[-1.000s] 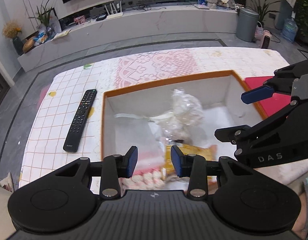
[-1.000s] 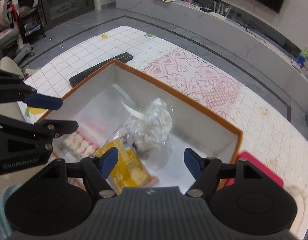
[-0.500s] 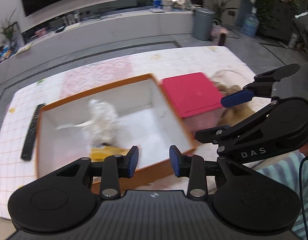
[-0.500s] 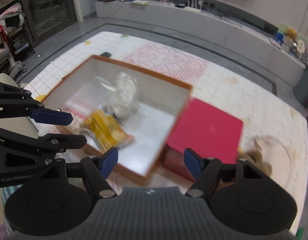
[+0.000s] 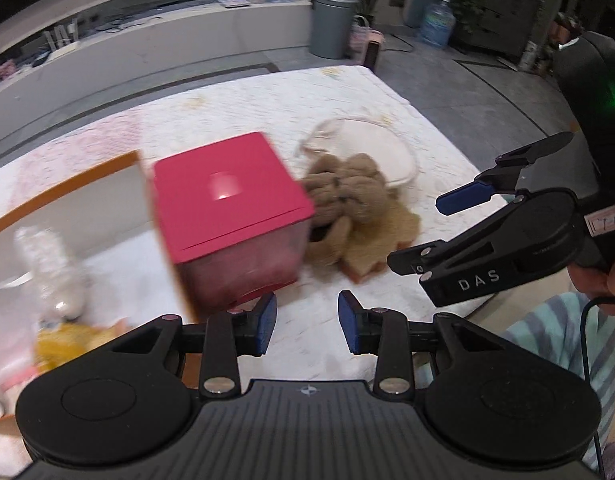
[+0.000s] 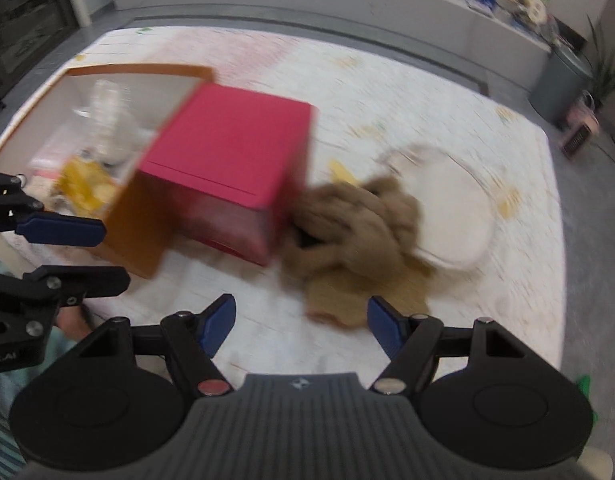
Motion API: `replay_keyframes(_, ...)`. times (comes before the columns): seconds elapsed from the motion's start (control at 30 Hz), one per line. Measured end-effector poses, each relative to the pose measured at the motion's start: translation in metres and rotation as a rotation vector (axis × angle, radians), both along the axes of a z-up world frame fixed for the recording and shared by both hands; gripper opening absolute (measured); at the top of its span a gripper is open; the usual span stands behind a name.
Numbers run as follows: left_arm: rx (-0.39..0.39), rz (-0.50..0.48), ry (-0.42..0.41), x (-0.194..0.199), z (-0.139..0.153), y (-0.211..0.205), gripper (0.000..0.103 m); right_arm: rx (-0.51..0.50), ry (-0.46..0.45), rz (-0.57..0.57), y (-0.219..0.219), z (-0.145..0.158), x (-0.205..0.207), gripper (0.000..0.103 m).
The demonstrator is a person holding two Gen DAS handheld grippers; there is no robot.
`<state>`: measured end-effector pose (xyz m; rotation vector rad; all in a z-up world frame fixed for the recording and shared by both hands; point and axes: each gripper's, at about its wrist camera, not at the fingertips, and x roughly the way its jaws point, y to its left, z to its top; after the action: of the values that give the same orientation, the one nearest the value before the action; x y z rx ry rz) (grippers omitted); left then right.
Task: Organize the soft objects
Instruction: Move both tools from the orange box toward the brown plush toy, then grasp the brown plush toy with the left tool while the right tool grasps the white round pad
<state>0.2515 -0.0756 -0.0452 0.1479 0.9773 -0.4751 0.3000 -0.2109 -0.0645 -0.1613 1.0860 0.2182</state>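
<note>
Hovering the right gripper (image 6: 299, 330), jaws spread wide and empty, near the brown plush toy (image 6: 347, 224), readying to grasp; left gripper (image 5: 305, 322) idling part-open, empty.

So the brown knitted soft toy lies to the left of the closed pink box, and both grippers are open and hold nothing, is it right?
Not quite: the brown knitted soft toy lies to the right of the closed pink box, against its right side, as the right wrist view shows. The left gripper and right gripper are indeed open and hold nothing.
</note>
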Motion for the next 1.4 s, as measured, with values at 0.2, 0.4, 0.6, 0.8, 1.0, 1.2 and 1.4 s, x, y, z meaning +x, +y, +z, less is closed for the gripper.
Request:
replay_keyframes(0.2,0.046,-0.104,-0.019,0.018,-0.015,-0.048,0.042,-0.005,0.033,-0.076,-0.051,-0.018,0.008,0.072)
replay_keyframes(0.4,0.101,-0.201,-0.057,0.043,-0.026,-0.09,0.053,0.012,0.063,-0.124,-0.088,-0.034,0.017,0.072)
replay_keyframes(0.6,0.179,-0.279,-0.108,0.062,-0.043,-0.121,0.073,0.021,0.077,-0.172,-0.125,-0.048,0.034,0.072)
replay_keyframes(0.8,0.26,-0.296,-0.099,0.082,-0.069,-0.141,0.077,0.109,0.071,-0.216,-0.154,-0.051,0.059,0.08)
replay_keyframes(1.0,0.3,-0.273,-0.099,0.096,-0.081,-0.146,0.08,0.191,0.049,-0.242,-0.16,-0.053,0.092,0.091)
replay_keyframes(1.2,0.288,-0.252,-0.092,0.1,-0.081,-0.144,0.076,0.256,0.055,-0.296,-0.16,-0.066,0.128,0.08)
replay_keyframes(1.4,0.26,-0.209,-0.082,0.106,-0.075,-0.14,0.058,0.238,0.031,-0.31,-0.153,-0.062,0.128,0.021)
